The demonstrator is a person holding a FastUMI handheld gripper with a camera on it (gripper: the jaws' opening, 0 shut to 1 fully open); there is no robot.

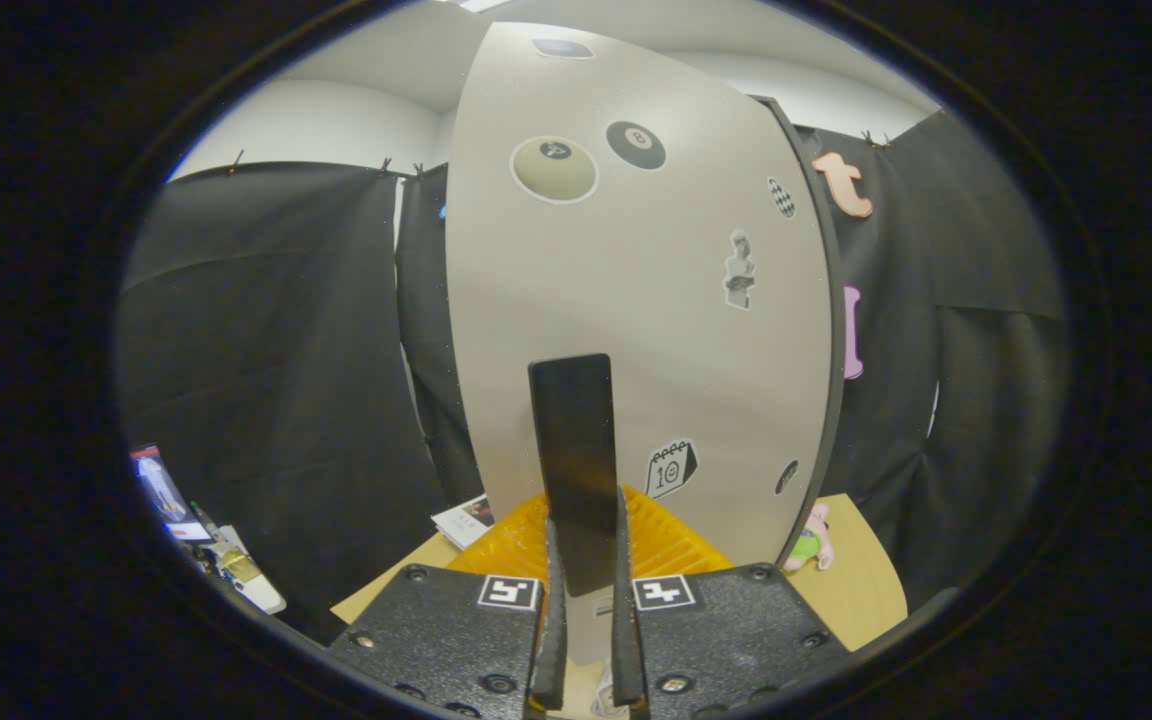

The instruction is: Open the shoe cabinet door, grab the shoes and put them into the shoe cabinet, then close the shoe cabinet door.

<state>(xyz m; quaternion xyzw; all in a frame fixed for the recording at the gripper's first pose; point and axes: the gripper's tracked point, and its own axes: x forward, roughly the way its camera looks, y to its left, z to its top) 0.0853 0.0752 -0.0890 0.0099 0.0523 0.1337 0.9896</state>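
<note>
Between fingers, gripper [586, 640] pinches dark door handle [572, 470], jaws narrowed onto it from both sides, likely for swinging shoe cabinet door [636, 300]. Door looms at 12 o'clock. Yellow mat [676, 540] below; plush toy [808, 545] at 2 o'clock.

We are in a recording booth set up indoors, not a lived-in home. Black cloth [266, 330] hangs on clips across the left and right of the frame, with plain white wall [316, 125] and ceiling above it at the upper left. A sticker-covered cabinet door [636, 290] stands on a light wooden table [861, 580], and loose papers [466, 520] lie at lower left.
</note>
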